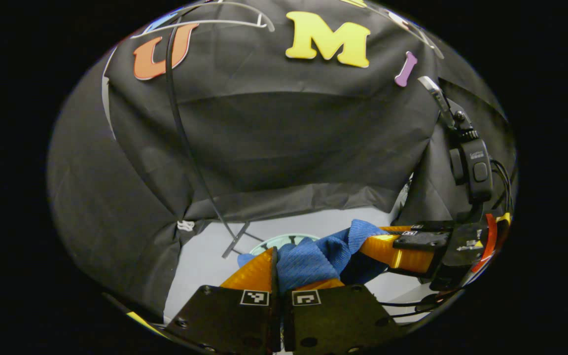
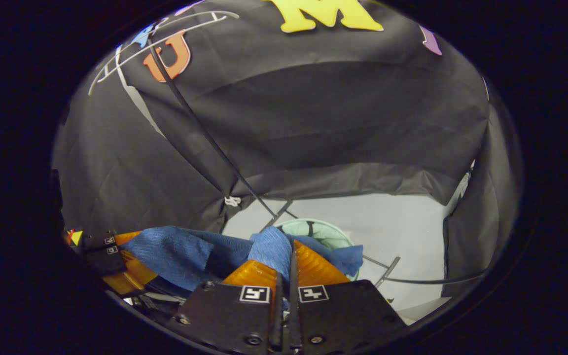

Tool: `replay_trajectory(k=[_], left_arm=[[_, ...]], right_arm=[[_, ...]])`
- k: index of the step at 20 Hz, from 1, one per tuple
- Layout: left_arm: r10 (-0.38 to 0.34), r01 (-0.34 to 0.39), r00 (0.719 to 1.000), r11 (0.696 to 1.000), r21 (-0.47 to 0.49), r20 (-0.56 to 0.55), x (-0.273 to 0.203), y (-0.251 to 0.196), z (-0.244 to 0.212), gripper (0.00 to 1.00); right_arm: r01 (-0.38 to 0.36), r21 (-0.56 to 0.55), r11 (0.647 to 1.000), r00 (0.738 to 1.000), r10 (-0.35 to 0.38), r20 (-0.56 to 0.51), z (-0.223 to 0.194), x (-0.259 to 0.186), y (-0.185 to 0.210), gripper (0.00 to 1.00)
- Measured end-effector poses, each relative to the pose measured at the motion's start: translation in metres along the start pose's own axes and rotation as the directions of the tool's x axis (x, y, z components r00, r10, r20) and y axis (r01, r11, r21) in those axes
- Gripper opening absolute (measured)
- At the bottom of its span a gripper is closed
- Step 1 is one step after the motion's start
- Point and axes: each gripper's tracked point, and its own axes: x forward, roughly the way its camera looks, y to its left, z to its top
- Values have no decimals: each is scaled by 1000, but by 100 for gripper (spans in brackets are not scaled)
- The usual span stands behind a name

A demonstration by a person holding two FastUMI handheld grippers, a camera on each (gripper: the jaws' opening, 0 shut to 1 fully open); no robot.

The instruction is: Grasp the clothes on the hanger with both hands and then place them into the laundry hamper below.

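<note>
i've got the blue cloth [image 1: 313,259] clenched in my left gripper [image 1: 278,268] and right gripper [image 2: 289,264], stretched between them; the hamper [image 2: 331,231] sits just beyond, below.

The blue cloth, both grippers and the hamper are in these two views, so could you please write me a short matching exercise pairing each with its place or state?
Things:
1. blue cloth
2. laundry hamper
3. left gripper
4. black rack pole

Descriptions:
A. slants across the booth wall
B. pale green rim, on the floor beyond the cloth
C. stretched between the two grippers
D. shut on one end of the cloth

Pairs: 1-C, 2-B, 3-D, 4-A
</note>
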Motion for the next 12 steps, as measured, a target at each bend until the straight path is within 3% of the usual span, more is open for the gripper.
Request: replay_trajectory(k=[1, 3, 4, 5, 6, 9, 12], left_arm=[[-3, 2, 999, 1000, -11, -37, 5, -2, -9, 6], [0, -2, 996, 1000, -29, -93, 8, 2, -23, 29], [-7, 3, 995, 999, -38, -101, 3, 1, -27, 17], [-13, 8, 994, 999, -44, -106, 1, -2, -27, 51], [-18, 13, 994, 999, -44, -104, 1, -2, -25, 60], [-8, 4, 996, 999, -47, -92, 3, 8, -19, 87], [-10, 5, 997, 998, -64, -80, -9, 12, -16, 100]], right_arm=[[8, 2, 1000, 999, -8, -31, -4, 3, -2, 19], [24, -6, 1000, 998, -24, -56, -3, -2, -8, 39], [32, -20, 999, 998, -33, -57, -2, -3, -12, 44], [42, -39, 998, 998, -44, -54, 0, -5, -17, 53], [51, -56, 997, 997, -53, -47, 1, -5, -18, 58], [75, -92, 993, 997, -75, -4, 15, -20, -22, 61], [95, -113, 989, 995, -90, 51, 24, -44, -25, 61]])
